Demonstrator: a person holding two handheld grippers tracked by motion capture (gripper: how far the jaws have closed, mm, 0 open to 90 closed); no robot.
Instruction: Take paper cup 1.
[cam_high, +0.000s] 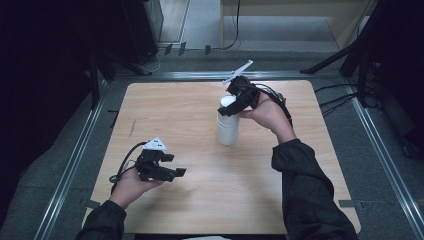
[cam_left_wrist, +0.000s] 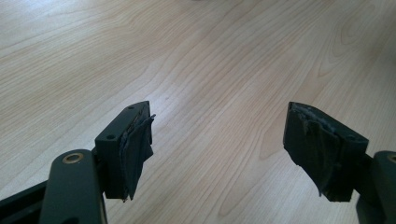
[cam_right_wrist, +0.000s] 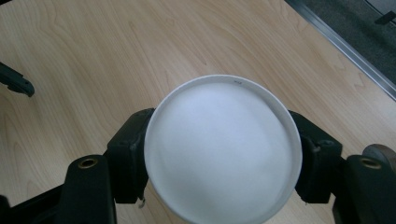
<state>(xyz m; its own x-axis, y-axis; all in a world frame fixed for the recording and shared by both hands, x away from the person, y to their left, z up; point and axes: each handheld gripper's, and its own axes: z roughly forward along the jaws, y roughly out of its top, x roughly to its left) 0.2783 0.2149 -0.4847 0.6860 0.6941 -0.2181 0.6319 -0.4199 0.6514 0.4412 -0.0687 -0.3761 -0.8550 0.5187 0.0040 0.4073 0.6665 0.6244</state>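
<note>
A white paper cup stands upside down near the middle of the wooden table, and another white cup sits on top of it. My right gripper comes in from the far right and is shut on that top cup. In the right gripper view the cup's round white base sits between both pads of the right gripper, which press on its sides. My left gripper hovers low over the table's near left part. Its jaws stand apart with only bare wood between them.
Metal rails run along the table's left and right sides over grey floor. Dark stands and cables are behind the far right corner. Bare wood lies between the two grippers.
</note>
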